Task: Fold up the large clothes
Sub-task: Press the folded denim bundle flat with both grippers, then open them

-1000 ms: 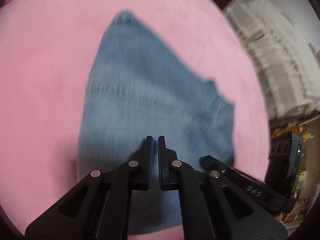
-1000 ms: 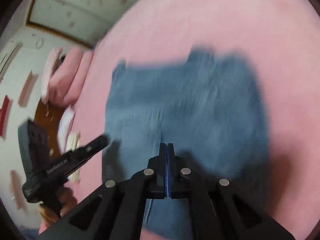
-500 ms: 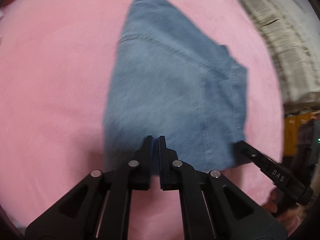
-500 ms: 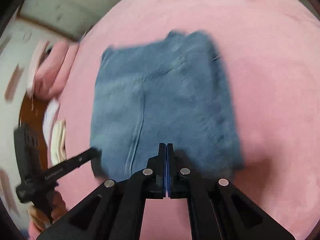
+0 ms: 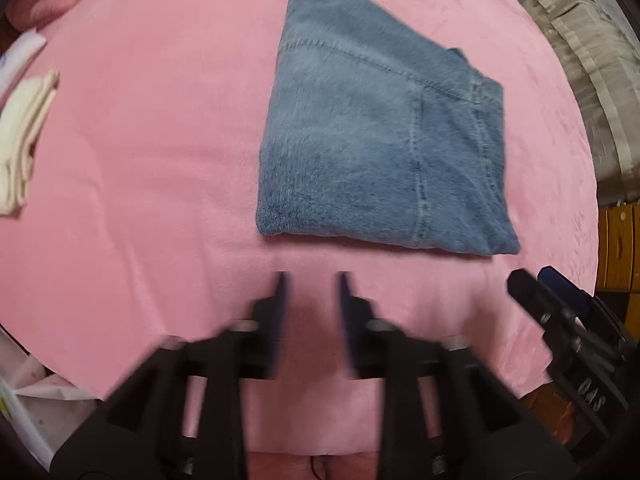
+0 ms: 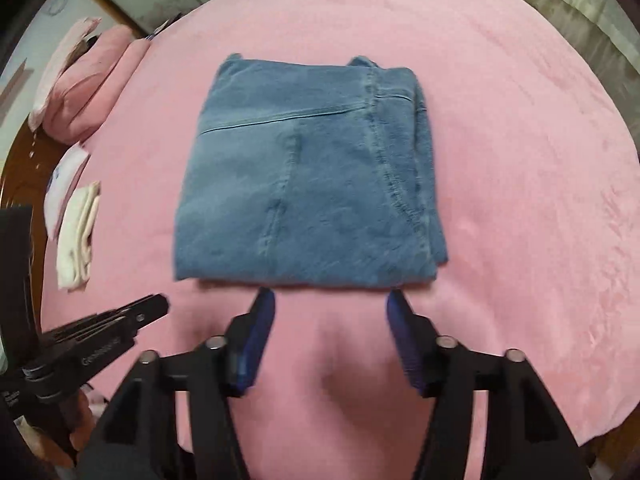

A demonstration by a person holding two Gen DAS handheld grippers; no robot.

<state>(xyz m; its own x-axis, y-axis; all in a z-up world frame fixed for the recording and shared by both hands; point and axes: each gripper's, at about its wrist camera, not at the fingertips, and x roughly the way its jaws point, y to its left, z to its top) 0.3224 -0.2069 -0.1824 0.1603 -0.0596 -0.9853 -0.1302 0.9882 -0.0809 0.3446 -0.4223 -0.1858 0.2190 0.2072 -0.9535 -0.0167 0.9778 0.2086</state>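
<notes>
Over the near edge of the pink blanket, both tongs hang level and point forward at the folded jeans. The right gripper has its jaws spread wide, the blue pads well apart and clamped on nothing; its tips sit just beside the near fold of the denim, one near the middle of that edge and one near its right corner. The left gripper also stands parted, by a narrower gap, blurred, with bare blanket between it and the jeans, which lie ahead and slightly to its right. The jeans rest flat as a compact square in the middle of the blanket. A folded cream cloth lies well apart to the left, near pink pillows.
</notes>
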